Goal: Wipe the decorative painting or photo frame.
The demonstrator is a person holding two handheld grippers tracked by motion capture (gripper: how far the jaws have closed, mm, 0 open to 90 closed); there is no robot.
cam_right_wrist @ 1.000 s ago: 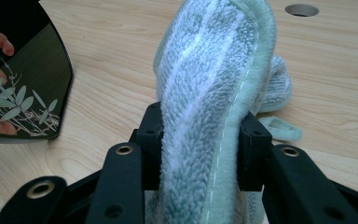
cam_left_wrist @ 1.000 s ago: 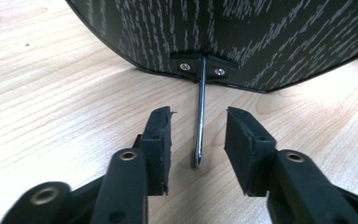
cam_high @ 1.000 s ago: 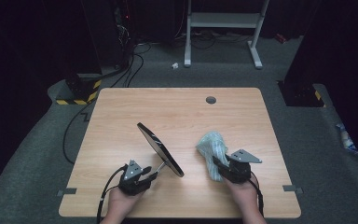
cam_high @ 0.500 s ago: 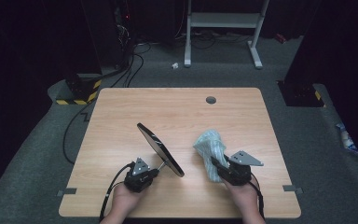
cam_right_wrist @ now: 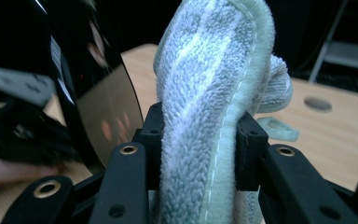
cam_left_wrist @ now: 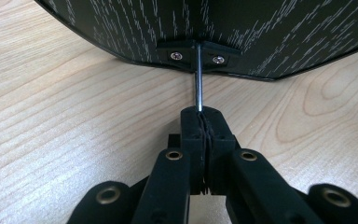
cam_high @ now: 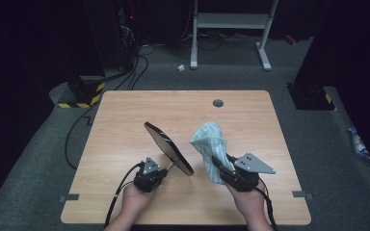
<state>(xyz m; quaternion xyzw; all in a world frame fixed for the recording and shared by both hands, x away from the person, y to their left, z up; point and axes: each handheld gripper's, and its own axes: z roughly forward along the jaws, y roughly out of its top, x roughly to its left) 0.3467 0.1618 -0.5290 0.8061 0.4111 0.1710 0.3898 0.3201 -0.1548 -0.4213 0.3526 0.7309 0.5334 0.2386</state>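
Your left tongs [cam_high: 166, 169] clamp the mirror's [cam_high: 168, 148] thin metal stem; your right tongs [cam_high: 221, 168] grip the towel [cam_high: 212, 144] just beside its edge, bare worktop [cam_high: 125, 125] beyond.

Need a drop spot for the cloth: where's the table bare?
Bare: the table's far half around the round hole, and the left and right edge strips. Crowded: near centre, where the left gripper holds the mirror beside the cloth in the right gripper.
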